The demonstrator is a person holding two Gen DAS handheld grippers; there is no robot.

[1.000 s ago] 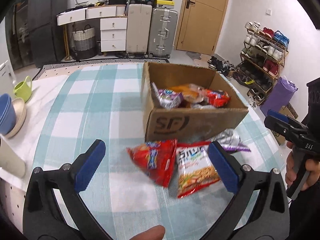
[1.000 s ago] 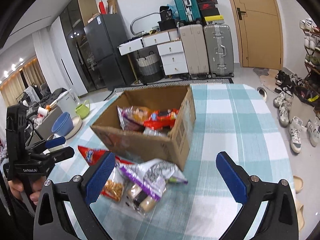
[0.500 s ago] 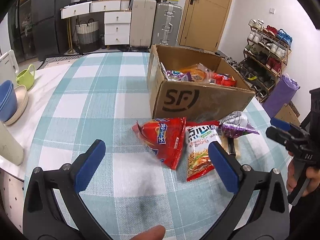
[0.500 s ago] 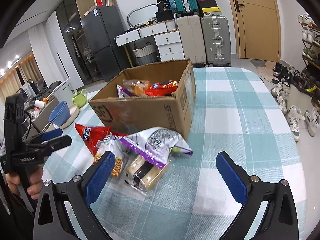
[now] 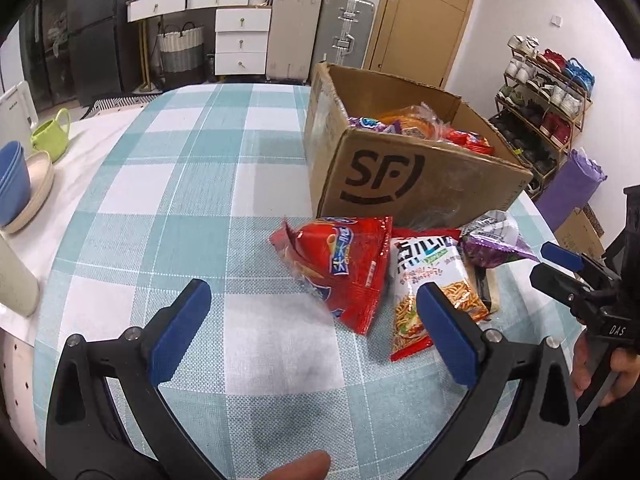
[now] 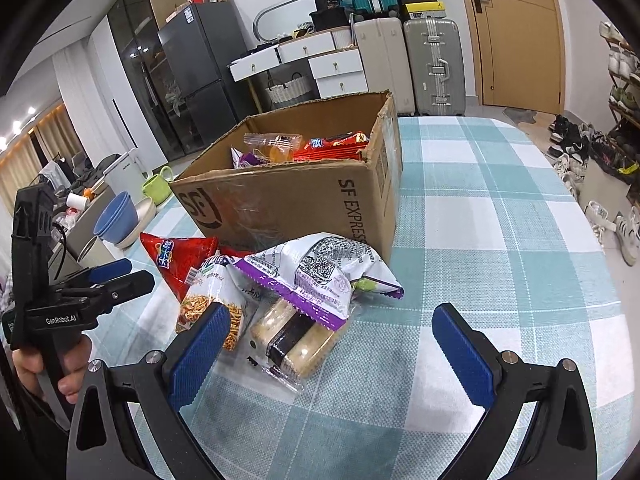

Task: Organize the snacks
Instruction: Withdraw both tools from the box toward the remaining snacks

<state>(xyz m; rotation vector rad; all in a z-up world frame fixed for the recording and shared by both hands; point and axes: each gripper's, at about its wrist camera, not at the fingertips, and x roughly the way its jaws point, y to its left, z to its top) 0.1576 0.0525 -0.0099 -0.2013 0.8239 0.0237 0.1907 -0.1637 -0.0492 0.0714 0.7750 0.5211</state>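
Note:
A cardboard SF box (image 5: 416, 176) (image 6: 296, 196) holds several snack packs. In front of it on the checked tablecloth lie a red chip bag (image 5: 340, 268) (image 6: 176, 260), a noodle snack bag (image 5: 432, 280) (image 6: 212, 300), a purple-and-white bag (image 5: 492, 240) (image 6: 316, 272) and a clear pack of sandwich biscuits (image 6: 296, 340). My left gripper (image 5: 316, 332) is open and empty, low over the table just short of the red bag. My right gripper (image 6: 332, 348) is open and empty, its fingers either side of the biscuit pack's near end.
Blue bowls (image 5: 12, 180) stacked on a cream plate, a green watering can (image 5: 52, 136) and a beige cylinder (image 5: 16, 280) stand at the table's left edge. Suitcases, drawers and a shoe rack (image 5: 548, 100) stand beyond the table.
Both grippers have come down and forward toward the loose snacks by the box. Both stay open.

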